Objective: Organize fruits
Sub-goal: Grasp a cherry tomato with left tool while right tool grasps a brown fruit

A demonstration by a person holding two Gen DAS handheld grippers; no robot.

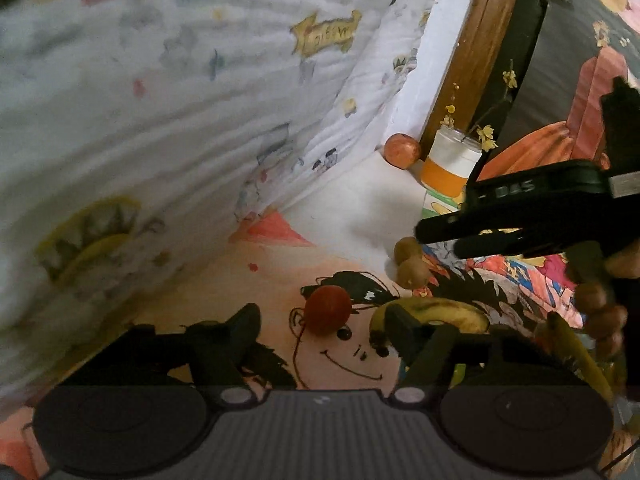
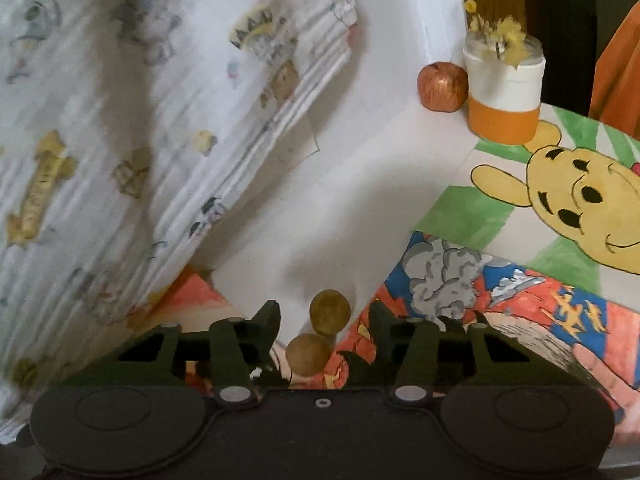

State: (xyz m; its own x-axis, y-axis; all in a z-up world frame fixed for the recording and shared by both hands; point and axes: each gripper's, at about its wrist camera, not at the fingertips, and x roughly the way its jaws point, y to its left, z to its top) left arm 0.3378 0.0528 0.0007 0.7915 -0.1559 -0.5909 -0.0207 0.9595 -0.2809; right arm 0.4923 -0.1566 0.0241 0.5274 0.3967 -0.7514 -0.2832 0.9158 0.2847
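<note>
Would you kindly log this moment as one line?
left gripper: open, red fruit between | right gripper: open, two brown fruits between

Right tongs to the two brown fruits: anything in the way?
Nothing visible. The right tongs are open, with the two brown fruits in the gap between the fingers, untouched, on the drawings. Jar and apple stand far behind.

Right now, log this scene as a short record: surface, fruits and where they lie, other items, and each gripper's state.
surface: table covered with cartoon drawings, patterned cloth draped behind
red fruit: round red fruit between the left gripper fingers, no contact visible
banana: banana beside the red fruit
brown fruits: two small brown fruits between the right gripper fingers, no contact visible
apple: apple at the back, beside the jar
other: orange-and-white jar holding yellow flowers
left gripper: open
right gripper: open
</note>
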